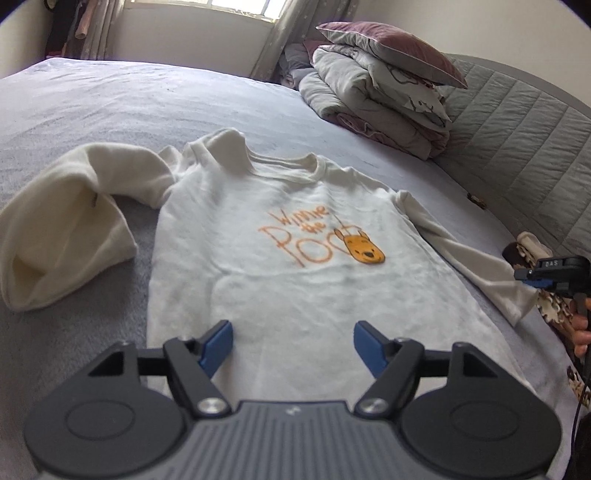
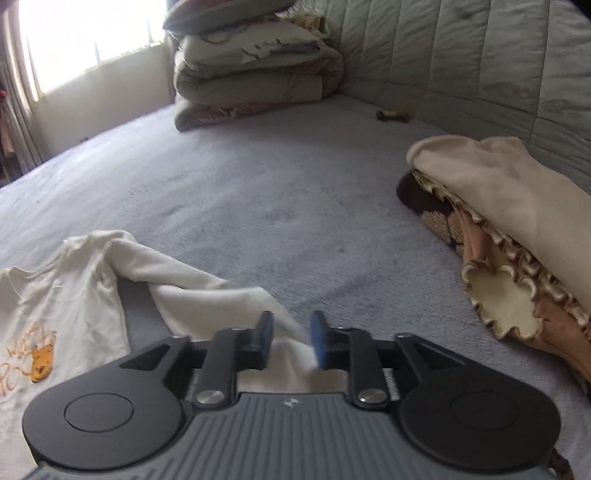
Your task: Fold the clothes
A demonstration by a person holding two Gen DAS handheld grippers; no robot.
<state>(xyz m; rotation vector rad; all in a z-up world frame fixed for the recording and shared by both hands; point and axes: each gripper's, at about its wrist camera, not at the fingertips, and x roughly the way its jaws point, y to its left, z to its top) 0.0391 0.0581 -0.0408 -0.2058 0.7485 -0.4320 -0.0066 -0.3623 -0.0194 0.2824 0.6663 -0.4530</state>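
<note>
1. Landmark: the cream shirt [image 1: 280, 266] with the orange bear print [image 1: 365, 253], lying face up and flat on the grey bed cover [image 1: 147, 110]. I give all positions relative to it.
2. Left gripper [image 1: 291, 341]: I see its jaws spread wide above the shirt's lower body. No cloth sits between the blue pads [image 1: 218, 341]; it holds nothing.
3. Right gripper [image 2: 291, 338]: at the shirt's right sleeve [image 2: 207, 295]. Its jaws stand partly apart with the sleeve end between them. I cannot tell whether the pads press on the cloth. In the left view this gripper shows at the far right edge, beside the sleeve cuff.
4. The shirt's left sleeve [image 1: 66, 229] lies bunched and doubled over, beside the shirt's body.
5. Right of the shirt, apart from it: a heap of clothes [image 2: 517, 236], a cream piece on top of frilled tan and brown pieces.
6. Beyond the shirt's collar: bare bed cover, then a stack of folded quilts [image 1: 373, 96] topped by a mauve pillow [image 1: 388, 48], against the quilted headboard [image 1: 517, 129].
7. No containers are in view.
8. Farthest: a window [image 1: 207, 7] with a curtain.
</note>
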